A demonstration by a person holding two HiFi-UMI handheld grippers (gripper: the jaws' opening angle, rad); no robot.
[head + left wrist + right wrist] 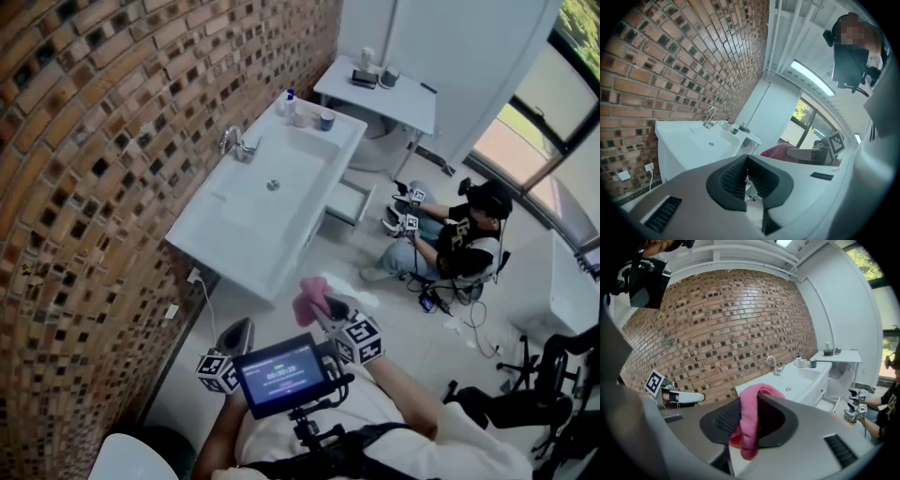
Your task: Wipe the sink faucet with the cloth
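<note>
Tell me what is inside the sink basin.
Only the round drain shows inside the sink; nothing else lies in it. Whatever is below the drain is covered by the sink itself.

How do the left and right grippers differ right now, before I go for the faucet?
The right gripper is shut on the pink cloth; the left gripper is shut with nothing between its jaws. In the head view, the right gripper reaches further toward the sink than the left gripper does. Shared: both are held well short of the sink, and neither is near the faucet.
</note>
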